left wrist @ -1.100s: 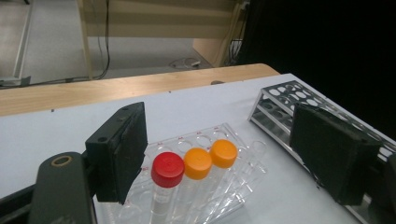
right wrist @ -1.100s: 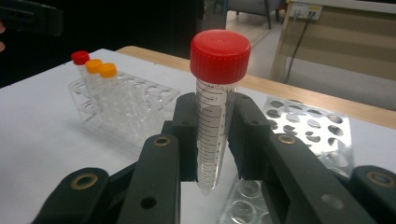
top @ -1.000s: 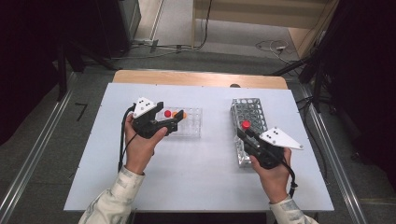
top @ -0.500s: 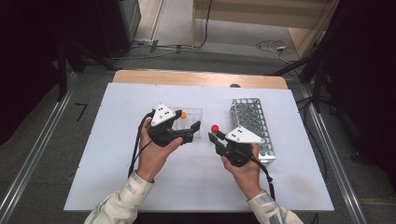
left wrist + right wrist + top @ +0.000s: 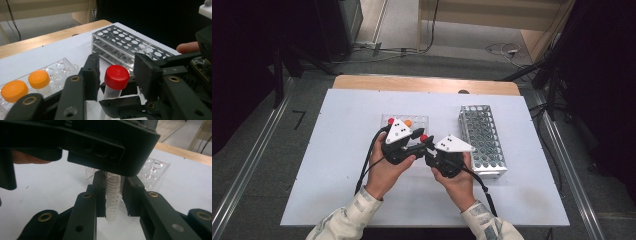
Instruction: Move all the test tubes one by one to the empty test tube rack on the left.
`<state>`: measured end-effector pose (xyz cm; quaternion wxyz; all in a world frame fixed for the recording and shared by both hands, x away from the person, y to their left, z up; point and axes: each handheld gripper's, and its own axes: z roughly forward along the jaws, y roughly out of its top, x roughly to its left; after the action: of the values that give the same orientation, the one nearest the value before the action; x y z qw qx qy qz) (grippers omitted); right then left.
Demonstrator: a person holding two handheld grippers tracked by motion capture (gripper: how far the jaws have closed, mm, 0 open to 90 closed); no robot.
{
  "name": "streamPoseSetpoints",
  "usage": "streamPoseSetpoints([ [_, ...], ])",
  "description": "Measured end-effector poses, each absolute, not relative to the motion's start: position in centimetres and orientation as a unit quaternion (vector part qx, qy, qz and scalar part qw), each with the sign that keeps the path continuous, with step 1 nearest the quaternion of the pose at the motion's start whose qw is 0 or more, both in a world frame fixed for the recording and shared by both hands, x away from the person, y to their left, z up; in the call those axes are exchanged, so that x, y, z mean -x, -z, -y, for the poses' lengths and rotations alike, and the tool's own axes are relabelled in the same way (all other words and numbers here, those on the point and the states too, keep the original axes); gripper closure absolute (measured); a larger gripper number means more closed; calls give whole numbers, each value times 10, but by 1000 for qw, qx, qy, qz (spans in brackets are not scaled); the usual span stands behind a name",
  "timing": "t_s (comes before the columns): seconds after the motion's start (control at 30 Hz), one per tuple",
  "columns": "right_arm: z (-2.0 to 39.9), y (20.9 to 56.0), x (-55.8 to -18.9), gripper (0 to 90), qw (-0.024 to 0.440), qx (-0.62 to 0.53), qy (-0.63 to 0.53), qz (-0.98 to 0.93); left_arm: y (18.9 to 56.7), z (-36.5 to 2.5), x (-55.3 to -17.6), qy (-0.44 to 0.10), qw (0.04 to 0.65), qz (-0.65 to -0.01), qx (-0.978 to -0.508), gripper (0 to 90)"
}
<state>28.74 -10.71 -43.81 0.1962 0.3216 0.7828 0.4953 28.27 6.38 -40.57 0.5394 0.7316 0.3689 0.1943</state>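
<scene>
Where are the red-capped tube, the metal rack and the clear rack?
Red-capped tube (image 5: pixel 116 77): left gripper view, on its red cap.
Metal rack (image 5: pixel 482 135): high view, on its perforated top.
Clear rack (image 5: pixel 418 120): high view, on its right end.

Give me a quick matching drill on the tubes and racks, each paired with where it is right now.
1. red-capped tube
2. orange-capped tubes
3. metal rack

A. standing in the clear rack
B. empty, at the far right
C. clamped in the right gripper

Pairs: 1-C, 2-A, 3-B
</scene>
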Motion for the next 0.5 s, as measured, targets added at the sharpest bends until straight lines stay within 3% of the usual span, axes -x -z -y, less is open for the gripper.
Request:
streamPoseSetpoints([
  [0.4, 108, 436, -287, 707, 195, -323, -497, -781, 406, -63, -281, -212, 530, -358, -739, 702],
  [0.5, 108, 436, -286, 640, 192, -324, -500, -780, 405, -63, -281, -210, 533, -358, -737, 705],
])
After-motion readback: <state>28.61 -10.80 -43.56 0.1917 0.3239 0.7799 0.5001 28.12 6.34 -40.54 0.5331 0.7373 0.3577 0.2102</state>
